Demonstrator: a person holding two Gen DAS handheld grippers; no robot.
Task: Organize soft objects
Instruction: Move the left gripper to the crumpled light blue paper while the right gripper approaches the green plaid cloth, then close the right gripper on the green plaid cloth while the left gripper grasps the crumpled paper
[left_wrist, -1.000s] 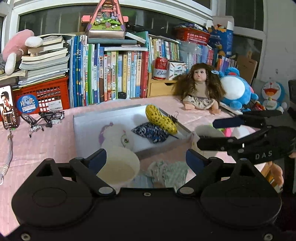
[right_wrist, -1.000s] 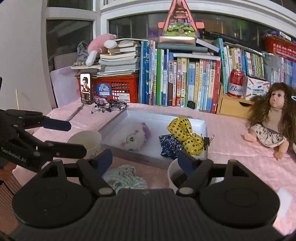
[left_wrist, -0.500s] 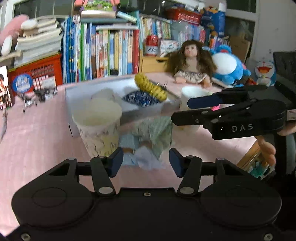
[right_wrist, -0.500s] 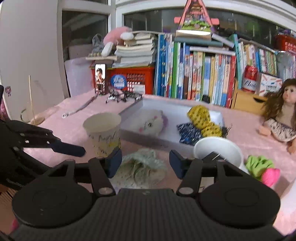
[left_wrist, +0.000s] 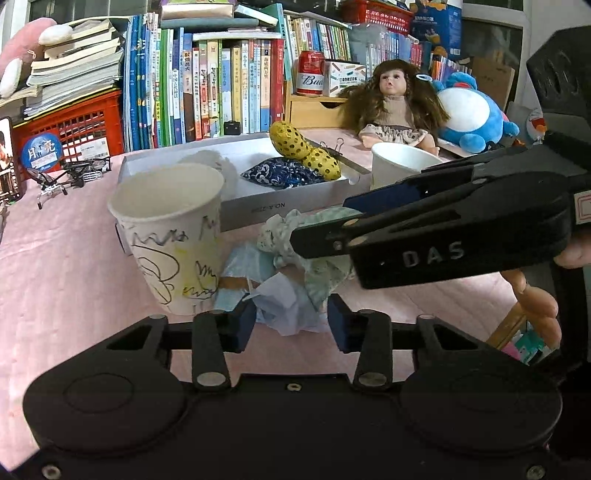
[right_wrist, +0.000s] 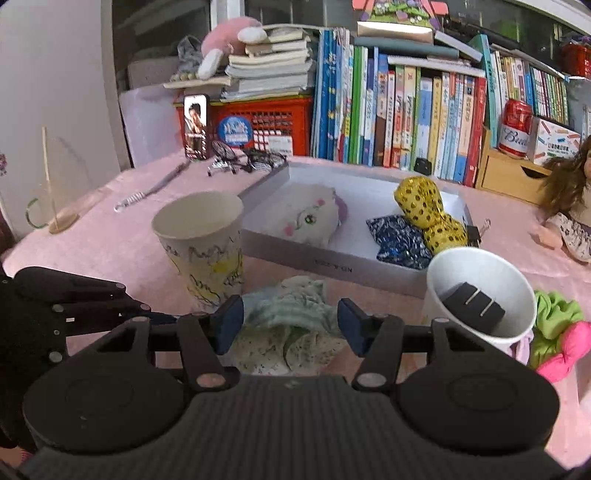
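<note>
A crumpled heap of soft cloth, pale green patterned fabric (left_wrist: 314, 240) on top of light blue and white pieces (left_wrist: 284, 302), lies on the pink tablecloth (left_wrist: 66, 266) in front of a shallow white cardboard box (left_wrist: 295, 201). The left gripper (left_wrist: 291, 325) sits low at the near edge of the heap: its blue-padded fingers (left_wrist: 245, 325) stand either side of the white and blue folds, narrowly parted after closing in, and the pads are close to the fabric but do not visibly press it. The right gripper (right_wrist: 290, 325) comes in from the right, its fingers (right_wrist: 229, 319) half spread around the green fabric (right_wrist: 291, 314), which fills the gap between them without being clearly squeezed; its jaws too have just been closing. In the left wrist view the right gripper's (left_wrist: 321, 232) long black fingers lie across the top of the heap, with a person's hand (left_wrist: 543, 295) behind it.

Just left of the heap stands a scribbled-on paper cup (left_wrist: 173, 236), upright and touching the blue cloth. To the right stands a plain white paper cup (right_wrist: 480, 291) with a black binder clip (right_wrist: 472, 306) inside. In the box lie a white plush face (right_wrist: 306, 218), a dark blue patterned pouch (right_wrist: 399, 236) and a yellow spotted soft toy (right_wrist: 428, 210). Beside the white cup sit green and pink soft pieces (right_wrist: 557, 332). Behind are a row of books (left_wrist: 207, 88), a red crate (left_wrist: 70, 129), a red can (left_wrist: 310, 74), a long-haired doll (left_wrist: 395, 99) and a blue and white plush (left_wrist: 472, 110).
</note>
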